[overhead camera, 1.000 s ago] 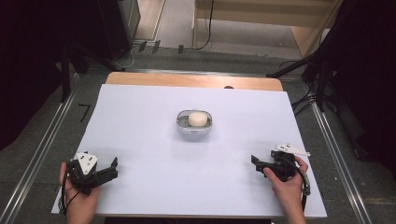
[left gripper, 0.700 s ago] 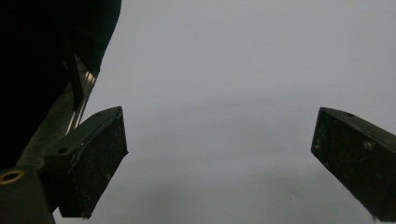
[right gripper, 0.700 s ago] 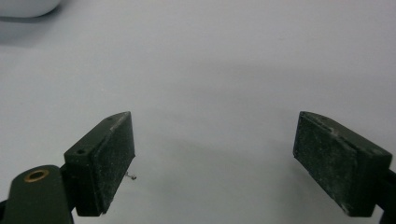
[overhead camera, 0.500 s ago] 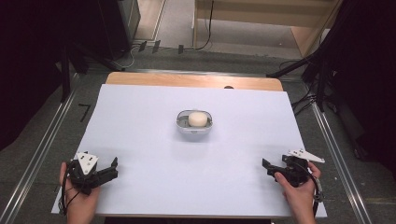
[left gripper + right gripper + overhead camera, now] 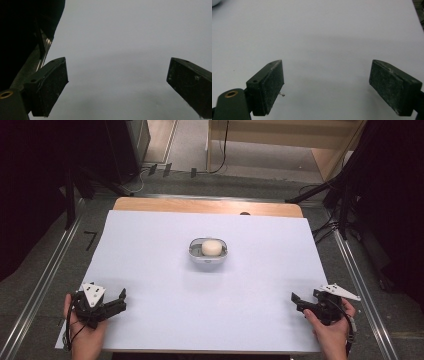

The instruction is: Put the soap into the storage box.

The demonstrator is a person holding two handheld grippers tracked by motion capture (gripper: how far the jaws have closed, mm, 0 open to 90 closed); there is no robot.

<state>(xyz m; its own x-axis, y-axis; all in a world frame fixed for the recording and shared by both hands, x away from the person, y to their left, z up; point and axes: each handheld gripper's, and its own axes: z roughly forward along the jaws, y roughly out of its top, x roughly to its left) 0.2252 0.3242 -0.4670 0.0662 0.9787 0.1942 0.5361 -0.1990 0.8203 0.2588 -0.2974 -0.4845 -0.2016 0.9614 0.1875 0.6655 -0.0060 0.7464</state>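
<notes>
A small white oval dish (image 5: 208, 258) sits at the middle of the white table sheet (image 5: 165, 240), with a cream round lump (image 5: 211, 247) in it. My left gripper (image 5: 121, 299) rests at the near left corner, held by a hand, its jaws wide apart over bare sheet (image 5: 117, 82). At the near right, my right gripper (image 5: 295, 299) points left toward the centre, also in a hand. Its jaws stand open with nothing between them (image 5: 327, 85). Both grippers are far from the dish.
A wooden table edge (image 5: 207, 206) shows beyond the sheet. Metal rails (image 5: 47, 270) run along both sides of the table. Cables and dark stands lie on the floor behind. A corner of the dish (image 5: 215, 2) peeks in at the top left of the right gripper view.
My right gripper has slid rightward and slightly nearer, toward the sheet's near right corner. The left gripper and the dish have stayed put.
</notes>
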